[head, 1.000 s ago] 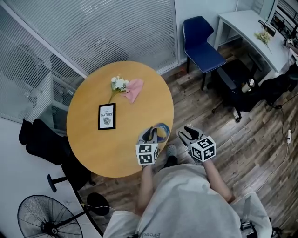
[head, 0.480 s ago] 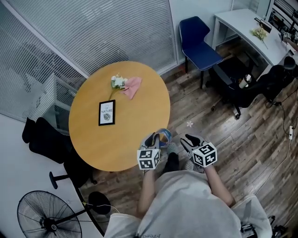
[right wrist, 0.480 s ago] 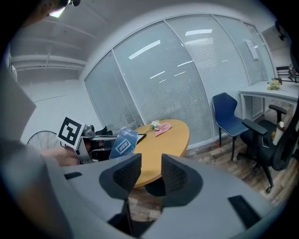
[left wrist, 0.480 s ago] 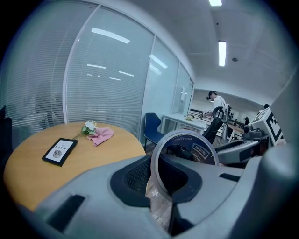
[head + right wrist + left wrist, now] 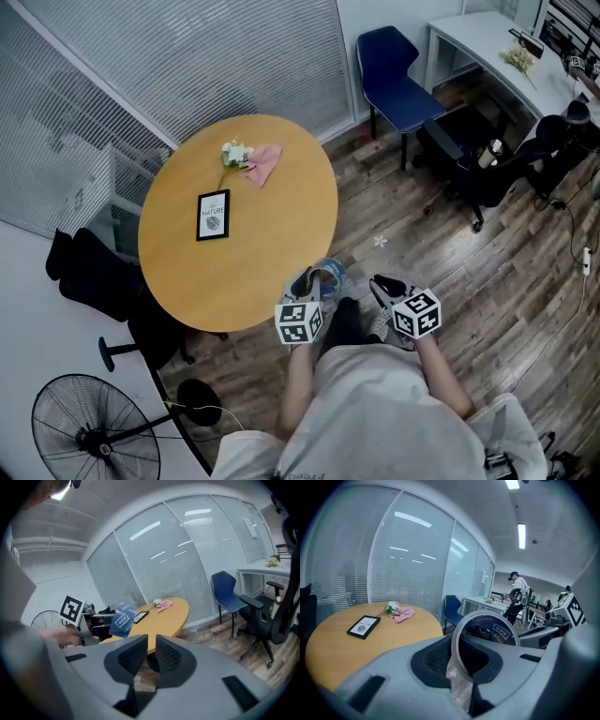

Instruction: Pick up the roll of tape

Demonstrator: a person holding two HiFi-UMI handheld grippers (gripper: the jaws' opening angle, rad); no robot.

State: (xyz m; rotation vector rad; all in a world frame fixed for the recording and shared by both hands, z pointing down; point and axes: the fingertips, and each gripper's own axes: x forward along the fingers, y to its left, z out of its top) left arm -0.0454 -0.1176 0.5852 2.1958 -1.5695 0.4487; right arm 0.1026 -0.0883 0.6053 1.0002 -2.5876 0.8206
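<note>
The roll of tape, a grey ring with a blue label, is held upright in my left gripper, which is shut on its rim. It hangs over the wooden floor, just off the round table's near edge. In the left gripper view the tape roll stands between the jaws of the left gripper. My right gripper is beside it on the right, apart from the roll. The right gripper is closing, with a narrow gap and nothing between its jaws. From that view the tape roll shows at the left.
On the table lie a black framed picture and a flower with a pink cloth. A blue chair, a black office chair and a white desk stand at the far right. A fan stands at bottom left.
Both grippers have drawn back from the table; the tape, earlier over the table's edge, now hangs over the floor. The right gripper's jaws have narrowed.
</note>
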